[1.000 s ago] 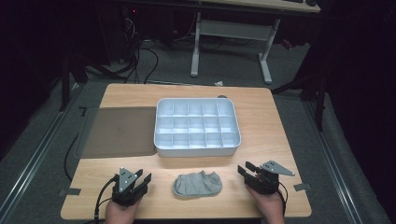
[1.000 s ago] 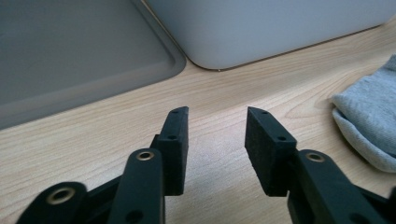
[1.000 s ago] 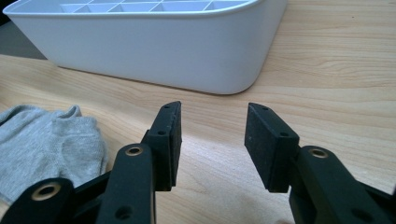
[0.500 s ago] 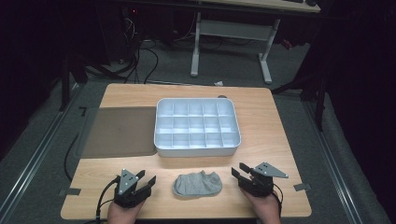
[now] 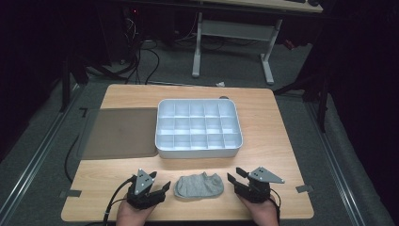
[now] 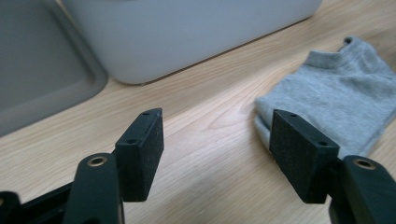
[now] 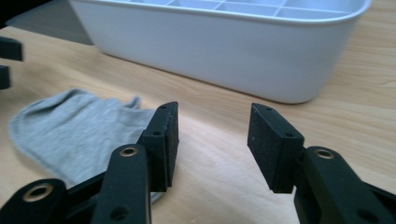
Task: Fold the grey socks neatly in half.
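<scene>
The white divided tray (image 5: 198,128) on the desk (image 5: 273,141) has bare compartments. A grey sock (image 5: 199,185) lies near it, between both hand-held grippers. The left hand-held gripper (image 5: 157,189) has just been opening, nothing between its jaws; the right hand-held gripper (image 5: 235,180) gapes too.

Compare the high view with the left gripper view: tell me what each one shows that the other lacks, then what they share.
High view alone: both hands, the right gripper, the compartments inside the white organizer tray, the floor and desk legs beyond the table. Left gripper view alone: the left gripper up close, its jaws open with bare wood between them, having just been opening. Shared: the grey sock, the tray's wall, the flat grey lid, the table.
</scene>
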A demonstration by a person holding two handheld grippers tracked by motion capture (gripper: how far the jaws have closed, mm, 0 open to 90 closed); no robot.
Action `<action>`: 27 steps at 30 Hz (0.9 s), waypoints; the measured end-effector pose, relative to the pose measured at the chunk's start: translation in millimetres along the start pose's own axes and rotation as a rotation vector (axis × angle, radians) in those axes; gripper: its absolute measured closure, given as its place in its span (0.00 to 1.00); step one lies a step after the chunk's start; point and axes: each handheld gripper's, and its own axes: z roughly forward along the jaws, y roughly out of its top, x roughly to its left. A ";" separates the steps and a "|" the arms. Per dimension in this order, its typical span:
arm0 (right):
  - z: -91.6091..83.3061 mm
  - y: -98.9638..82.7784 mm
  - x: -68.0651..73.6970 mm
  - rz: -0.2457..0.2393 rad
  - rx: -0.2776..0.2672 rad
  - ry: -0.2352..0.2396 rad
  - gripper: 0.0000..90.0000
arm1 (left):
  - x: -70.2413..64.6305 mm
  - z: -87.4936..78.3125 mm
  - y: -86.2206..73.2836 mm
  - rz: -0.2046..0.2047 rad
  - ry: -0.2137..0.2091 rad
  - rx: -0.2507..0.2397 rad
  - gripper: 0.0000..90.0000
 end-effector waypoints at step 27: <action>24.8 -14.2 28.7 0.033 0.203 0.081 0.66 | -38.5 33.3 6.5 0.040 -0.069 0.061 0.94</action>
